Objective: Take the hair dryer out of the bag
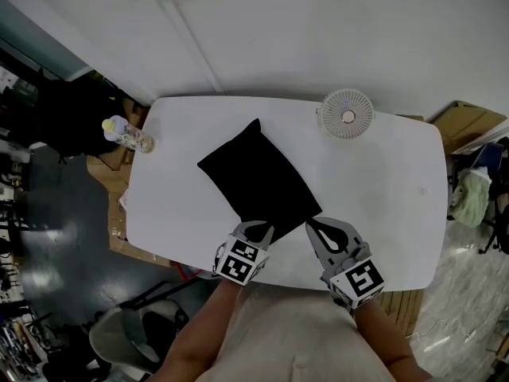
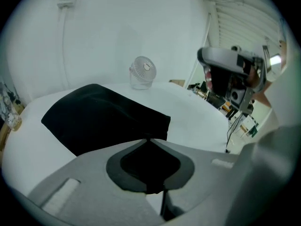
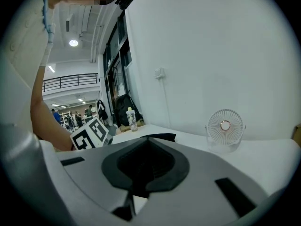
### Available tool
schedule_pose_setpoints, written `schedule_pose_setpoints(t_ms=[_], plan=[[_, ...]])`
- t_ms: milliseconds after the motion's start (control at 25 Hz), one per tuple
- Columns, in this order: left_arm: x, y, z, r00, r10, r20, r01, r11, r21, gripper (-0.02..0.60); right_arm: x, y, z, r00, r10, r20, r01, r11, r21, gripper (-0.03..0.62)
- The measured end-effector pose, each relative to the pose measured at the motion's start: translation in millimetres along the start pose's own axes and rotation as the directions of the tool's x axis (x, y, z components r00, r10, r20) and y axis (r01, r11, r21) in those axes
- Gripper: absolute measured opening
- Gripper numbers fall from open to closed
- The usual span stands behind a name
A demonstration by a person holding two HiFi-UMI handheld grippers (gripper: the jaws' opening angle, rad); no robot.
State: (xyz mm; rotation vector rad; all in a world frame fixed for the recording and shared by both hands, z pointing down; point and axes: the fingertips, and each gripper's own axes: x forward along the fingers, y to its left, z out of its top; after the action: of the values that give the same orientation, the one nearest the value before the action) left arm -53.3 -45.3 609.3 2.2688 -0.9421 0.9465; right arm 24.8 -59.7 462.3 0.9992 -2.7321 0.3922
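Note:
A black cloth bag (image 1: 258,177) lies flat and slantwise in the middle of the white table (image 1: 374,189). No hair dryer shows in any view. My left gripper (image 1: 256,228) is at the bag's near edge, and its jaws are closed on the fabric rim there. In the left gripper view the tips (image 2: 149,138) meet right on the bag (image 2: 99,119). My right gripper (image 1: 312,224) is shut with nothing in it, just right of the bag's near corner and held above the table. From the right gripper view only a sliver of the bag (image 3: 160,137) shows past the jaws.
A small white desk fan (image 1: 347,114) stands at the table's far right edge. A bottle with a yellow cap (image 1: 126,134) stands at the far left corner. Cardboard boxes and clutter surround the table on the floor.

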Motion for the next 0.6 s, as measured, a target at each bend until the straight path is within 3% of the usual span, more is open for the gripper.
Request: schedule_pose_setpoints(t_ms=[320,600], plan=[[-32.1,24.4,61.5,0.984,-0.012,0.177,0.042,0.985,-0.169,0.025,7.4,7.6,-11.5,0.999,0.023,-0.037,-0.022,0.999,0.04,0.017],[-48.5,44.8,89.7,0.959,-0.002,0.284,0.088,0.953,-0.29,0.025,33.1,16.3,-46.3,0.981,0.095,-0.17,-0.078,0.992,0.103,0.017]])
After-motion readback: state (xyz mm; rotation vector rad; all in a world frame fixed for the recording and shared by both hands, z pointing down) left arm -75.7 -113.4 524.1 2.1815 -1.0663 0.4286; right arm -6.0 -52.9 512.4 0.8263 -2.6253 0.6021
